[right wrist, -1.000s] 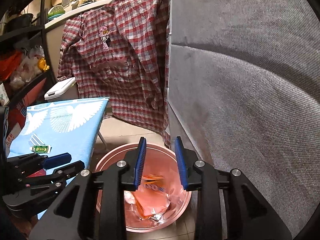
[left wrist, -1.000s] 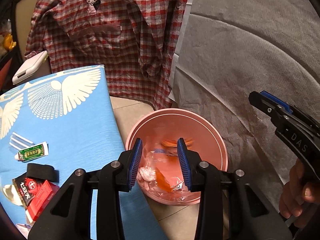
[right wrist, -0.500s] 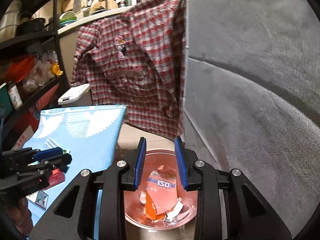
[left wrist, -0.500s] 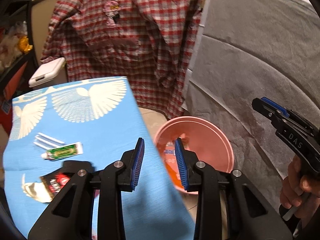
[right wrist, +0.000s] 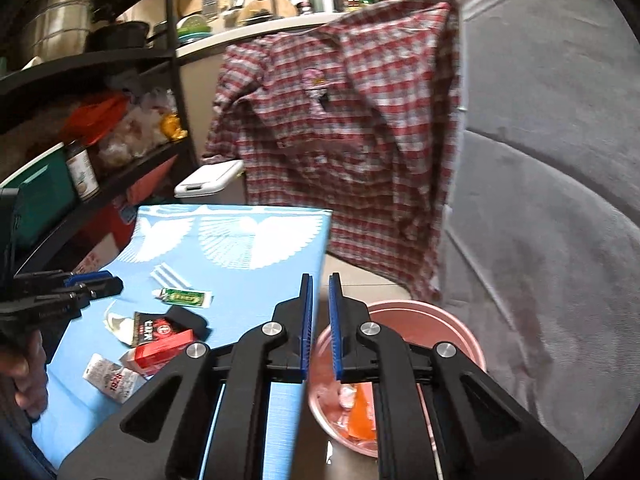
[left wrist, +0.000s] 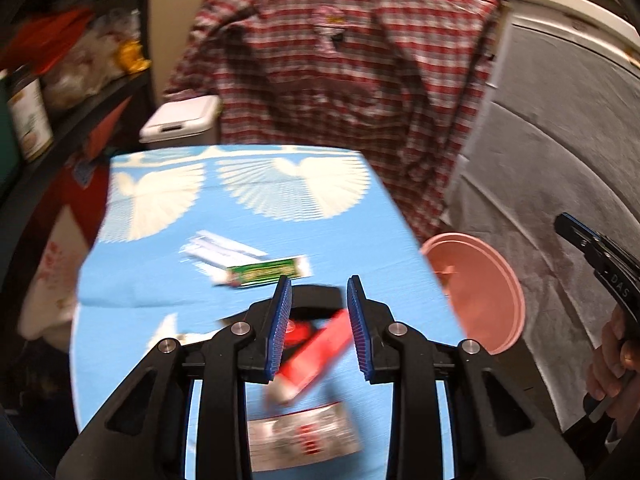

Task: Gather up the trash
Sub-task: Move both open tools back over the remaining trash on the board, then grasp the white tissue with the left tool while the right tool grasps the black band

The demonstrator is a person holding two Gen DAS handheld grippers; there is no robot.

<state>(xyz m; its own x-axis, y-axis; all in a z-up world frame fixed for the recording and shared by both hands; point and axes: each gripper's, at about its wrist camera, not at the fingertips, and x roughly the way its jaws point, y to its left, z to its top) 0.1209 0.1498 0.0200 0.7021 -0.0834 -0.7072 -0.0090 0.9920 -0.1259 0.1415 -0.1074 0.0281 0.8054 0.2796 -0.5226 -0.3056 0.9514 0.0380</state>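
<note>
Glossy pink plastic bin (right wrist: pixel 460 320); beside it matt blue cloth table cover (right wrist: pixel 248 280). Behind bin, woven plaid shirt (right wrist: pixel 352 128), rough grey fabric panel (right wrist: pixel 552 200).

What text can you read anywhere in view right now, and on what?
"DAS": on the right gripper's body; its fingers are closing, nothing between them.
Green tube label: too small.
Black-and-red packet: blurred.
White wrapper, red print: unreadable.
</note>
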